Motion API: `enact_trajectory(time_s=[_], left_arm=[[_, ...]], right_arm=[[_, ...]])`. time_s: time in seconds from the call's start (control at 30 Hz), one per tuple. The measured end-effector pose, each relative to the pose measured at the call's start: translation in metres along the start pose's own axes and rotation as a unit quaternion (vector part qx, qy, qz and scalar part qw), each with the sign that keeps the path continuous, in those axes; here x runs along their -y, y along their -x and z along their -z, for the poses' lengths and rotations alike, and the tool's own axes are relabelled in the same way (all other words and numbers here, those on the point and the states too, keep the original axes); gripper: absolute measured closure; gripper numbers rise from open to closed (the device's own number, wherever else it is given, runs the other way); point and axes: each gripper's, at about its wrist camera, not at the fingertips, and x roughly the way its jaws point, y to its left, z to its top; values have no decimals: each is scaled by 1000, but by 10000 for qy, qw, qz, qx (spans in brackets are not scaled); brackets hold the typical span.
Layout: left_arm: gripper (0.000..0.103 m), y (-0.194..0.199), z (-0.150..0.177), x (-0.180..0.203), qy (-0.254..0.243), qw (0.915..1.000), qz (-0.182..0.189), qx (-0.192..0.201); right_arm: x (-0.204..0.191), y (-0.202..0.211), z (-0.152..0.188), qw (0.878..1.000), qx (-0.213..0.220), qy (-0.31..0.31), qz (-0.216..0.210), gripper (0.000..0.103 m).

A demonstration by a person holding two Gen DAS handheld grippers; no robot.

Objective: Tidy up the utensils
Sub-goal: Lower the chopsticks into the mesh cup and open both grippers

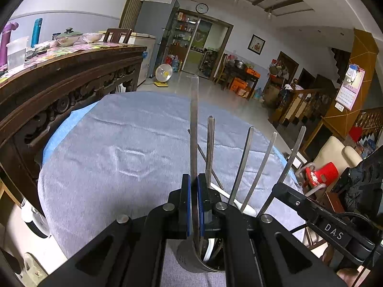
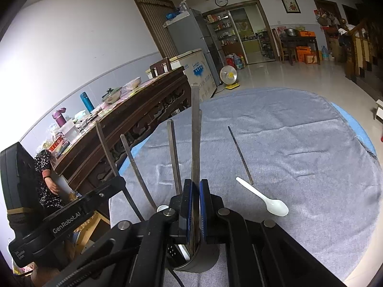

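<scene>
We have both claws low over the grey-clothed tabletop, right above the metal utensil cup that stands at its near edge. Our left claw is clamped tight on a long flat metal utensil handle, blue pads pressed against it, and the handle runs straight up between the fingers with its lower end down inside the cup. Beside it in the cup we see more handles fanning out to the right: a dark one just next to ours, then three paler ones leaning away.

From the right wrist it is the same story: our right claw is closed on an upright metal handle, whose foot drops into the same cup. Other handles lean off to the left of it.

Out on the cloth, a white plastic spoon lies flat to the right of the cup, bowl toward us. Just beyond its handle tip lies a single dark chopstick, angled away across the cloth. Whether the two touch, we cannot tell. In the left view the other claw's black body crosses the lower right corner.
</scene>
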Motion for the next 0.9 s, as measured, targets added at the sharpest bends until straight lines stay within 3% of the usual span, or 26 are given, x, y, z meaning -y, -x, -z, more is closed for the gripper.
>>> enact_trajectory(time_s=[0.9], left_arm=[[98, 3, -2, -4, 59, 9999, 81, 17]], right_arm=[[-2, -4, 0, 9999, -149, 14, -57, 95]])
